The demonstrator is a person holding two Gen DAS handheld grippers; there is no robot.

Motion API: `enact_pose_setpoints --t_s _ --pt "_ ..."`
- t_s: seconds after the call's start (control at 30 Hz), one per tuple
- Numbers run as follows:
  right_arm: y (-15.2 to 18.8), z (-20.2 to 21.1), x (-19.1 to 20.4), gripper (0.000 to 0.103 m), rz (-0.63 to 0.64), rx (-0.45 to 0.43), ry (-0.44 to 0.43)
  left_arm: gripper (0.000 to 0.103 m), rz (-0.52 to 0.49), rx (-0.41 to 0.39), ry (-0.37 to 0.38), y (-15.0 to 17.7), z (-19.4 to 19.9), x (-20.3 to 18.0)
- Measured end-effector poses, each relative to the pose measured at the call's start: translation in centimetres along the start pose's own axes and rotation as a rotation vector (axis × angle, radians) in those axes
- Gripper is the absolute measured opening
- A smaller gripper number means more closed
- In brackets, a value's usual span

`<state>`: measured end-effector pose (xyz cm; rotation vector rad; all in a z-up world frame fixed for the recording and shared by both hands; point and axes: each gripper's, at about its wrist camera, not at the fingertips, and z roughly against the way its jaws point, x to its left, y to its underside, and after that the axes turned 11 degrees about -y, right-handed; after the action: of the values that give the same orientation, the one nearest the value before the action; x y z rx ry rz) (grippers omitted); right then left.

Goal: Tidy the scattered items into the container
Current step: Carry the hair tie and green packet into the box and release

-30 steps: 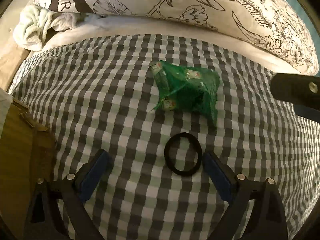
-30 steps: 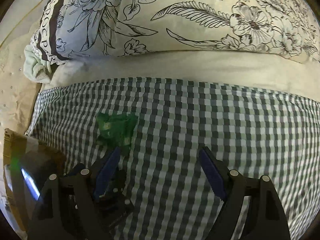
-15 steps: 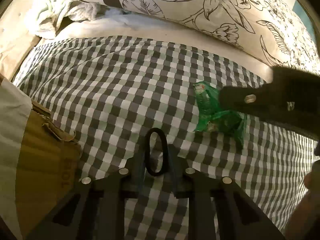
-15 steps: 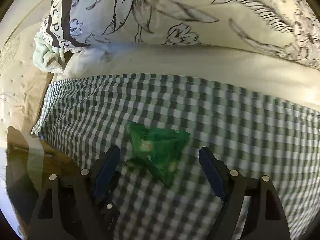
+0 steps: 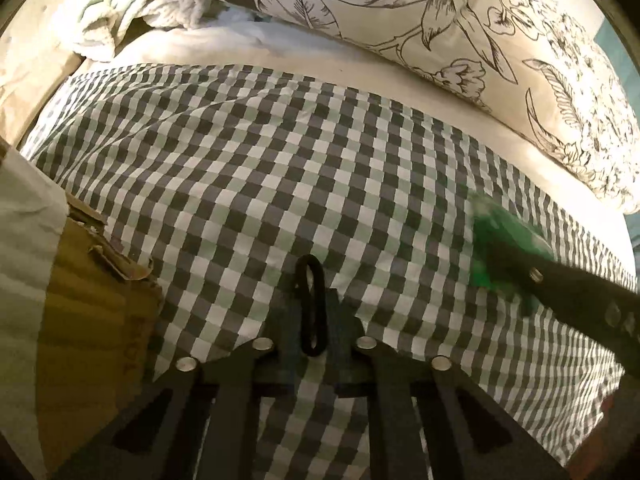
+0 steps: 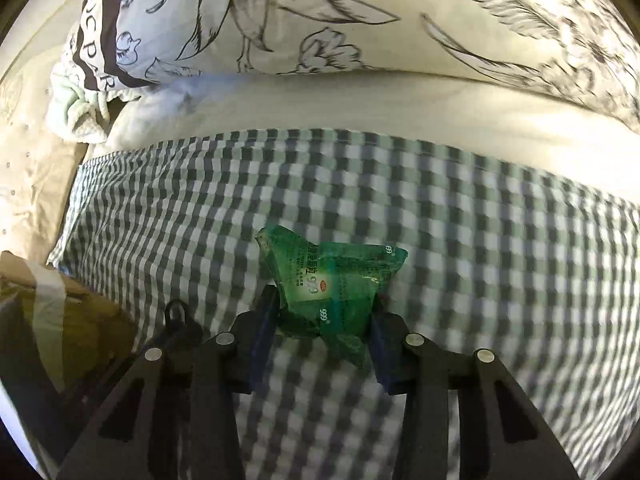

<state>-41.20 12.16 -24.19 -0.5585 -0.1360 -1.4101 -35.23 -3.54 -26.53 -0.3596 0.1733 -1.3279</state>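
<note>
Through my left wrist camera, my left hand-held gripper (image 5: 314, 320) is clenched on the black hair tie (image 5: 311, 308) — its 2 pads squeeze the loop into a narrow oval, standing just above the checked bed sheet (image 5: 248, 184). The cardboard box (image 5: 92, 320) sits at the left edge, beside the sheet. At right, the green packet (image 5: 496, 240) shows blurred, with my other hand-held gripper's dark finger across it. A floral pillow (image 5: 460, 40) lies along the far side.

Through my right wrist camera, my right hand-held gripper (image 6: 324, 320) has just been closing — its 2 blue pads now press on both sides of the green packet (image 6: 332, 280), grasping it over the checked bed sheet (image 6: 460, 220). The cardboard box (image 6: 60, 312) is at lower left, and the floral pillow (image 6: 360, 20) lies beyond.
</note>
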Motion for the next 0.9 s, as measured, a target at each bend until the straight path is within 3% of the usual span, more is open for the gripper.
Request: enact_pose_setpoints --t_s 0.3,0.53,0.7,0.9 --pt "3.1 6.2 -0.3 0.042 -0.032 -0.041 0.001 0.005 -0.017 -0.025 0.021 -0.5 3.1 -0.4" --pt "5.2 12.4 2.2 0.042 -0.014 -0.1 0.009 0.006 -0.047 -0.108 0.079 -0.6 10.4 0.3" --pt "6.4 17.3 6.4 0.042 0.028 -0.16 -0.018 0.006 -0.03 -0.156 0.099 0.1 16.7 2.8" --pt "7.0 19.2 14.2 0.042 0.129 -0.167 -0.099 0.006 0.035 -0.198 0.038 1.1 21.7 8.9"
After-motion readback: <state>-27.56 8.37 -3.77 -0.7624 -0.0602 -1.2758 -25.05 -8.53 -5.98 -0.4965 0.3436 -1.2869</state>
